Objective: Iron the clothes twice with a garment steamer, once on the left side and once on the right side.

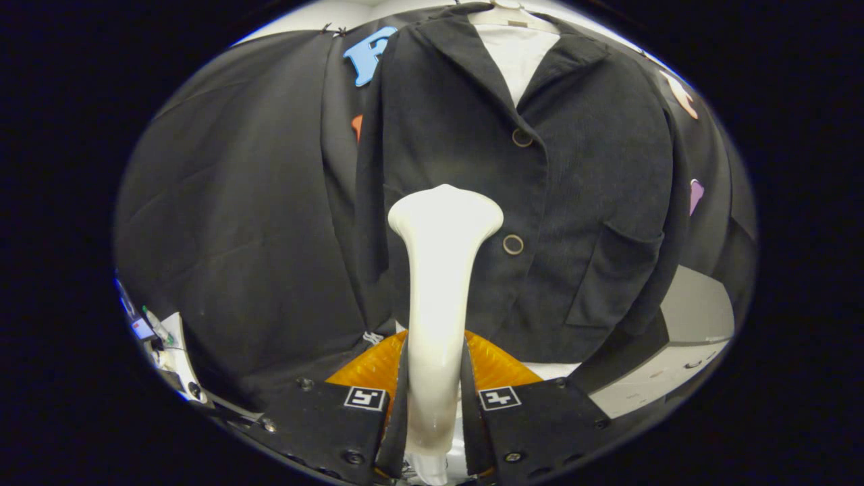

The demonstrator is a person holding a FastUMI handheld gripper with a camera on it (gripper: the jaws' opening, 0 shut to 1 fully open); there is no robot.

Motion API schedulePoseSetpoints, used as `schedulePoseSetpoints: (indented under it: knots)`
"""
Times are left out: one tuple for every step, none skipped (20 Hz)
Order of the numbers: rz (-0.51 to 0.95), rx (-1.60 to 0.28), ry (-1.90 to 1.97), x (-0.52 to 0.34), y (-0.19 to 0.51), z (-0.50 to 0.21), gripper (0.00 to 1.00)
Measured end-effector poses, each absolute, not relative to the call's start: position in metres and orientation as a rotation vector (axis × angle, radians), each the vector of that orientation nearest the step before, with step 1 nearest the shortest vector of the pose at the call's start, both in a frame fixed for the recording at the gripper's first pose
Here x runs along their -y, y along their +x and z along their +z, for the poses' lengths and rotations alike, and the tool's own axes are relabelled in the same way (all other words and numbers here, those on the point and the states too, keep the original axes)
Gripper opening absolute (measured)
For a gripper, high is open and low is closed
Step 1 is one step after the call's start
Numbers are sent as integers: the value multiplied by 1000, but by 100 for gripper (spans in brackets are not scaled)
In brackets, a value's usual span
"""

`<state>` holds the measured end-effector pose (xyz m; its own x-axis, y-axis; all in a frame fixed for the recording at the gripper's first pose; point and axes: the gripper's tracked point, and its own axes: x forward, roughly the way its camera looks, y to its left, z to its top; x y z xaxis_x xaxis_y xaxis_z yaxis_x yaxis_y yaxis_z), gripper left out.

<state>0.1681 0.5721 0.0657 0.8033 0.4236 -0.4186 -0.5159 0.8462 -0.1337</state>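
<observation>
The fingers are clamped on the white steamer, whose head stands right at the hanging dark jacket, leaving no gap ahead. Two buttons lie just beside the head. Beside the jacket hangs only draped black cloth. An orange ribbed thing sits below, against the fingers.

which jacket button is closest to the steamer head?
The lower button, just beside the steamer head that the gripper jaws clamp by its neck. The upper button sits higher up the black jacket, nearer the lapels.
</observation>
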Motion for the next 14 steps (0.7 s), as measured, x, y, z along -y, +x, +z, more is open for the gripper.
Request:
schedulePoseSetpoints:
  knots:
    - [508, -395, -252, -570, 168, 60, 37]
    - [508, -404, -255, -570, 168, 54, 37]
    - [508, -414, -257, -568, 167, 49, 37]
    - [507, -423, -259, -567, 167, 44, 37]
    - [505, -431, -262, -565, 168, 38, 37]
    - [504, -437, -266, -565, 168, 37, 37]
    - [502, -442, -268, -565, 169, 34, 37]
    - [500, -446, -272, -564, 169, 29, 37]
    - [499, -451, -275, -564, 169, 24, 37]
    - [496, -461, -279, -560, 168, 18, 37]
    - [494, -473, -283, -558, 168, 12, 37]
    - [492, -485, -284, -556, 168, 7, 37]
    - [489, -494, -285, -555, 169, 2, 37]
    - [487, -502, -287, -554, 169, -2, 37]
